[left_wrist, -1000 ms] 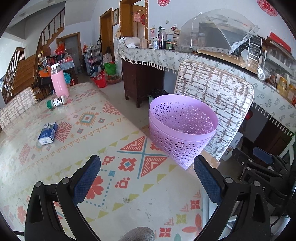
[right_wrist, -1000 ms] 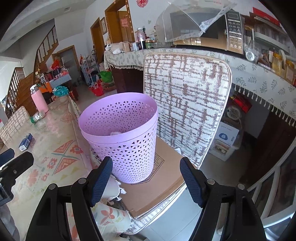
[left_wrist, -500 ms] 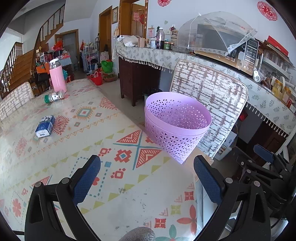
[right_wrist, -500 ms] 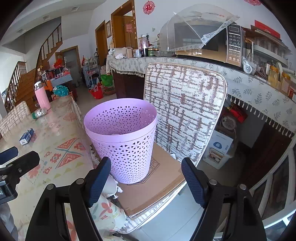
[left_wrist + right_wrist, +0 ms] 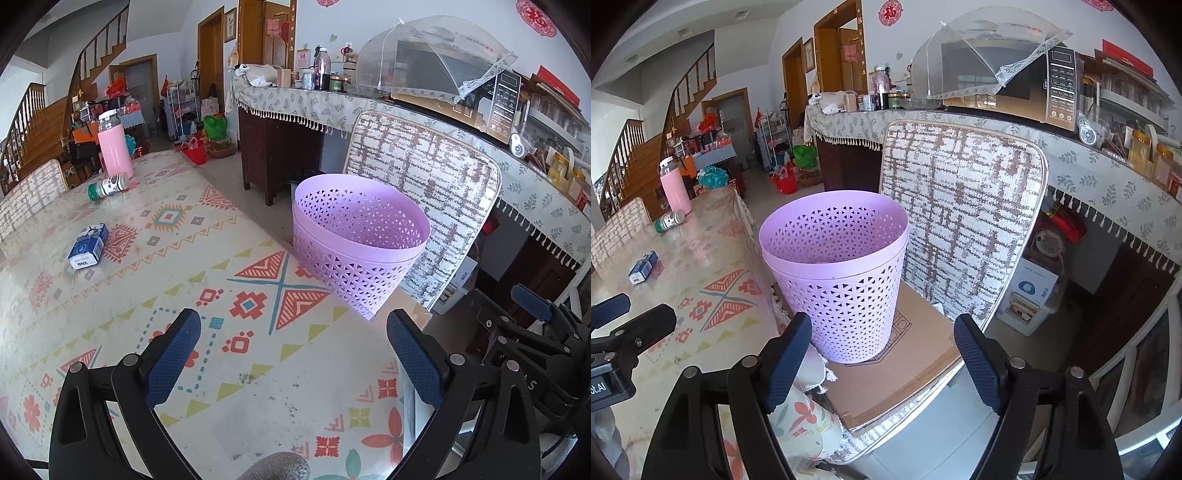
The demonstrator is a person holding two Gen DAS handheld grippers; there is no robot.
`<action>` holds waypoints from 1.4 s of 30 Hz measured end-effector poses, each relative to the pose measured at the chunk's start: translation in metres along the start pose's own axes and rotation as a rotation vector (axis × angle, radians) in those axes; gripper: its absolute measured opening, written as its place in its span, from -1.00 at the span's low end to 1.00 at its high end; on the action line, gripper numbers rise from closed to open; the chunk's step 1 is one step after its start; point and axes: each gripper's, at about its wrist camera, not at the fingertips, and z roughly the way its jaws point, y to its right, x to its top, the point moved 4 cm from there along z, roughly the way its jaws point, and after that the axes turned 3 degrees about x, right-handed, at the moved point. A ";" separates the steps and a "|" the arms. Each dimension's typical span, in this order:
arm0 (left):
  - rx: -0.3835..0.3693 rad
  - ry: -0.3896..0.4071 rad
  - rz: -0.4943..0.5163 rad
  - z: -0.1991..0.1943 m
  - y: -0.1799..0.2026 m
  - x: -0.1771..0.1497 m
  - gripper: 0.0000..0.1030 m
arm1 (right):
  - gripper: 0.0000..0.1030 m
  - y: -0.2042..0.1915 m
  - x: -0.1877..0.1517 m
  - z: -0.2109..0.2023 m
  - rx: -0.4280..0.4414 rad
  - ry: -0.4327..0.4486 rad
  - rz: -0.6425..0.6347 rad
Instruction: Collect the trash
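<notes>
L wrist view: left tool [image 5: 293, 334] is open, nothing btwn its blue pads, held above the near part of the table [image 5: 110, 302] w/ the patterned cloth. Landmark = the bin [image 5: 360, 240], a purple perforated basket, standing just off the table's right edge in front of a chair [image 5: 424, 184] w/ a woven backrest. Well left of the bin on the cloth lies a blue pack [image 5: 88, 245], flat. Further back-left of the bin lies a small bottle [image 5: 108, 185] w/ green cap, on its side, and just behind that a pink flask [image 5: 114, 147] stands upright. Right of the bin, at the frame's edge, part of the right tool [image 5: 532, 314] shows. Behind the bin a sideboard carries a mesh food cover [image 5: 436, 62] and a microwave [image 5: 504, 105].

R wrist view: right tool [image 5: 882, 354] is open, pads wide apart and empty, the bin [image 5: 836, 273] seen btwn and beyond them, not touched. The bin stands upright on a cardboard sheet [image 5: 908, 354] on the chair seat, chair back [image 5: 960, 221] right behind it. Can't tell what's inside the bin from here. Left of the bin is the table [image 5: 701, 258]; the blue pack [image 5: 644, 267] lies well left of the bin, the small bottle [image 5: 669, 220] and pink flask [image 5: 675, 184] further back-left. Left tool [image 5: 628, 325] shows at the left edge, left of the bin, over the table.
</notes>
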 end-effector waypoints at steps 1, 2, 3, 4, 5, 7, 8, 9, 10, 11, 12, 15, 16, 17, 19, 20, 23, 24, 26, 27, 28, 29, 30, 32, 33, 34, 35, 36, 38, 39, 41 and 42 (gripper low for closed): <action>0.002 -0.001 0.002 0.001 0.000 0.000 0.95 | 0.62 0.001 0.000 0.001 0.000 -0.002 0.001; 0.003 -0.002 0.004 0.001 0.000 0.000 0.95 | 0.62 0.001 -0.001 0.002 -0.001 -0.004 0.002; 0.005 -0.003 0.006 0.002 0.001 -0.001 0.95 | 0.62 0.001 -0.001 0.003 -0.001 -0.006 0.006; 0.006 -0.005 0.007 0.003 0.001 -0.001 0.95 | 0.62 0.002 -0.001 0.003 -0.001 -0.007 0.008; 0.007 -0.006 0.008 0.003 0.001 -0.001 0.95 | 0.62 0.003 -0.001 0.004 -0.001 -0.009 0.010; 0.010 -0.009 0.010 0.006 0.002 -0.001 0.95 | 0.62 0.003 -0.002 0.005 -0.001 -0.011 0.012; 0.010 -0.011 0.011 0.007 0.002 -0.001 0.95 | 0.62 0.003 -0.002 0.005 -0.001 -0.010 0.013; 0.011 -0.013 0.012 0.008 0.003 -0.001 0.95 | 0.62 0.004 -0.002 0.006 -0.001 -0.010 0.014; 0.012 -0.014 0.014 0.009 0.003 -0.001 0.95 | 0.62 0.004 -0.002 0.006 -0.001 -0.011 0.015; 0.013 -0.015 0.017 0.010 0.004 -0.001 0.95 | 0.62 0.004 -0.002 0.007 0.000 -0.012 0.016; 0.013 -0.018 0.020 0.011 0.005 -0.001 0.95 | 0.62 0.005 -0.002 0.008 0.000 -0.013 0.018; 0.016 -0.022 0.028 0.012 0.007 -0.002 0.95 | 0.62 0.006 -0.003 0.010 -0.001 -0.017 0.025; 0.016 -0.022 0.030 0.013 0.008 -0.002 0.95 | 0.62 0.007 -0.003 0.011 -0.001 -0.018 0.028; 0.018 -0.023 0.032 0.014 0.008 -0.002 0.95 | 0.62 0.008 -0.003 0.011 -0.001 -0.018 0.030; 0.020 -0.025 0.030 0.014 0.009 -0.002 0.95 | 0.62 0.010 -0.003 0.012 -0.001 -0.019 0.034; 0.021 -0.028 0.032 0.016 0.009 -0.002 0.95 | 0.62 0.010 -0.003 0.012 -0.001 -0.020 0.036; 0.026 -0.033 0.037 0.019 0.011 -0.002 0.95 | 0.63 0.013 -0.003 0.014 0.000 -0.022 0.042; 0.027 -0.034 0.039 0.019 0.012 -0.002 0.95 | 0.63 0.014 -0.003 0.015 0.002 -0.023 0.044; 0.027 -0.037 0.044 0.022 0.014 -0.002 0.95 | 0.63 0.015 -0.004 0.017 0.003 -0.027 0.046; 0.027 -0.038 0.046 0.022 0.015 -0.001 0.95 | 0.63 0.016 -0.004 0.018 0.003 -0.028 0.047; 0.027 -0.038 0.048 0.023 0.015 -0.001 0.95 | 0.63 0.016 -0.004 0.018 0.004 -0.029 0.047; 0.029 -0.038 0.050 0.024 0.016 -0.001 0.95 | 0.63 0.016 -0.004 0.019 0.005 -0.031 0.048; 0.031 -0.039 0.052 0.025 0.017 -0.001 0.95 | 0.63 0.017 -0.004 0.020 0.005 -0.032 0.050; 0.032 -0.042 0.055 0.026 0.018 0.000 0.95 | 0.63 0.018 -0.005 0.021 0.006 -0.033 0.053; 0.034 -0.044 0.056 0.028 0.019 0.000 0.95 | 0.63 0.018 -0.005 0.022 0.007 -0.035 0.055; 0.036 -0.045 0.057 0.029 0.019 0.000 0.95 | 0.63 0.018 -0.005 0.023 0.007 -0.036 0.056; 0.037 -0.047 0.058 0.030 0.020 0.000 0.95 | 0.63 0.019 -0.006 0.023 0.008 -0.038 0.057; 0.037 -0.048 0.059 0.031 0.020 0.001 0.95 | 0.63 0.019 -0.006 0.024 0.008 -0.040 0.058; 0.039 -0.050 0.061 0.032 0.021 0.001 0.95 | 0.63 0.021 -0.006 0.026 0.009 -0.042 0.061; 0.040 -0.050 0.063 0.033 0.022 0.002 0.95 | 0.63 0.021 -0.007 0.026 0.009 -0.044 0.063; 0.040 -0.051 0.067 0.034 0.024 0.002 0.95 | 0.63 0.022 -0.007 0.027 0.009 -0.045 0.065; 0.039 -0.050 0.069 0.034 0.025 0.003 0.95 | 0.63 0.023 -0.007 0.028 0.008 -0.045 0.066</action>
